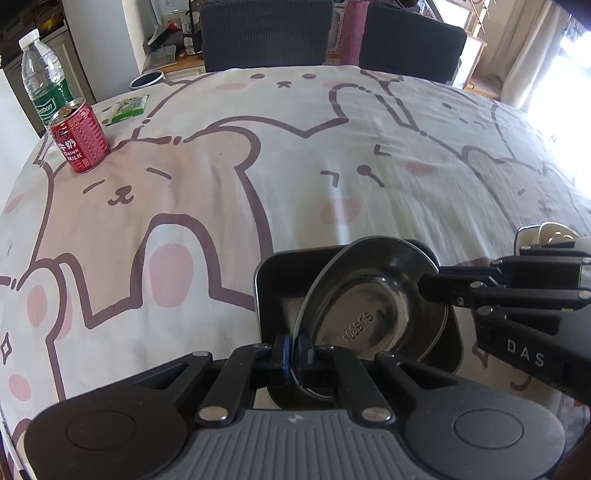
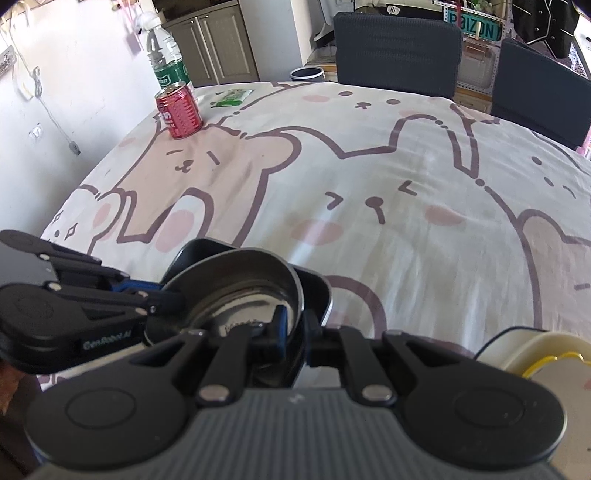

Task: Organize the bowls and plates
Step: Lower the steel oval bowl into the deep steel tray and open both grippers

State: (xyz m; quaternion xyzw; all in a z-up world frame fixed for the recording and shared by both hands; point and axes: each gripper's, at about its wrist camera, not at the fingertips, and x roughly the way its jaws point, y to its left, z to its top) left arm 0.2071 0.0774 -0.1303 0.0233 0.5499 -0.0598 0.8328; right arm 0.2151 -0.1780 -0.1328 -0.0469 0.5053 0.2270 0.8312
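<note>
A shiny steel bowl [image 1: 369, 314] [image 2: 240, 295] tilts over a black square dish [image 1: 273, 280] [image 2: 197, 249] on the bear-print tablecloth. At the bottom of the left wrist view, my left gripper [image 1: 295, 350] is shut on the bowl's near rim. My right gripper [image 1: 430, 286] reaches in from the right and pinches the opposite rim. In the right wrist view the right gripper [image 2: 295, 332] is shut on the rim, and the left gripper [image 2: 166, 299] comes in from the left. Whether the bowl touches the dish is hidden.
A cream dish [image 1: 546, 236] [image 2: 546, 350] lies just right of the black dish. A red milk can [image 1: 79, 142] [image 2: 179, 114], a water bottle [image 1: 42, 77] [image 2: 166, 55] and a green packet [image 1: 127, 107] [image 2: 231, 98] stand at the far left corner. Two dark chairs [image 1: 264, 33] [image 2: 397, 48] line the far edge.
</note>
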